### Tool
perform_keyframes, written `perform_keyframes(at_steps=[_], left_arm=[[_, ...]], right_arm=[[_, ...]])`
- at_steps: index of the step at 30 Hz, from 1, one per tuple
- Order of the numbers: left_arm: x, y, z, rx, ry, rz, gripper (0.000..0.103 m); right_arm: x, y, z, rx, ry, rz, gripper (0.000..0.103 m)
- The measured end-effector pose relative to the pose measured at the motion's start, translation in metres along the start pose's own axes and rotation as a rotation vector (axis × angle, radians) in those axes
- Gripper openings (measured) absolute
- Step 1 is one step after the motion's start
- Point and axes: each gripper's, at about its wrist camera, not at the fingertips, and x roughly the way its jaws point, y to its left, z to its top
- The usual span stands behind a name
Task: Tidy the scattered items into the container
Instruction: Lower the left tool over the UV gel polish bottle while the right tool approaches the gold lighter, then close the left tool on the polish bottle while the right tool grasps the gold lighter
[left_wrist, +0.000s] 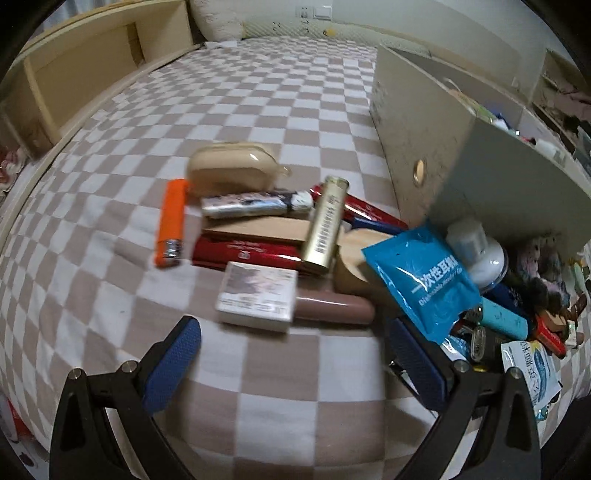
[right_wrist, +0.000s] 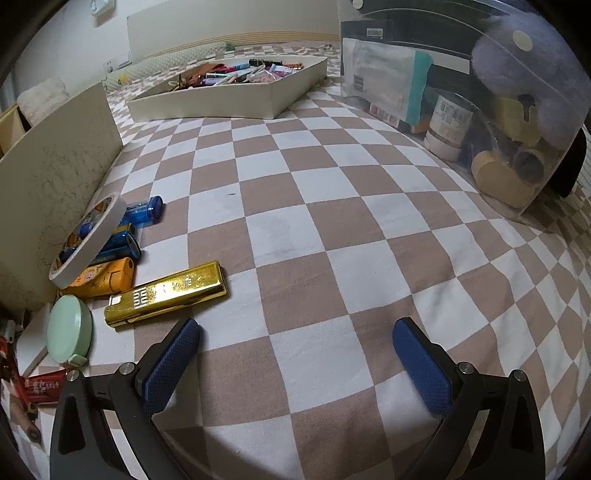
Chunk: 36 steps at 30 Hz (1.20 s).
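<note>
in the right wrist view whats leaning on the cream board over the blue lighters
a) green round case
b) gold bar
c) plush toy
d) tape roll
d: the tape roll tilts against the cream board, its lower side over the blue lighters.

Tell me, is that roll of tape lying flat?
No, tilted: the tape roll leans on the blue tubes and orange lighter.

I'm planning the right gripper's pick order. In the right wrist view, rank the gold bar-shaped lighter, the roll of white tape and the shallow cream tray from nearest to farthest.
1. Gold bar-shaped lighter, just ahead-left of the right gripper.
2. Roll of white tape, farther left, leaning on the cream board.
3. Shallow cream tray, far back, filled with items.
</note>
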Motion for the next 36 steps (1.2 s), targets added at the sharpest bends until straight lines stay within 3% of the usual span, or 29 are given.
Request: perform_keyframes(at_steps=[11, 17, 22, 28, 32, 36], left_arm=[[0.020, -0.006, 0.000, -0.020, 0.001, 0.071, 0.103], [0.023, -0.009, 0.001, -0.010, 0.005, 0.085, 0.103], [0.021, -0.006, -0.001, -0.017, -0.002, 0.076, 0.103], [0.020, -0.008, 0.001, -0.024, -0.007, 0.078, 0.103], [0.013, -0.009, -0.002, -0.026, -0.029, 0.068, 0.088], [0.011, -0.007, -0.001, -0.035, -0.034, 0.054, 0.088]], right_arm=[[0.000, -0.004, -0.002, 0.013, -0.005, 0.034, 0.103], [-0.013, 0.007, -0.016, -0.017, -0.014, -0.002, 0.103], [-0.026, 0.034, -0.021, -0.139, -0.041, -0.021, 0.103], [-0.020, 0.064, -0.004, -0.214, -0.022, -0.001, 0.103], [-0.017, 0.086, -0.001, -0.295, -0.020, -0.009, 0.103], [-0.009, 0.081, 0.006, -0.245, 0.008, 0.029, 0.103]])
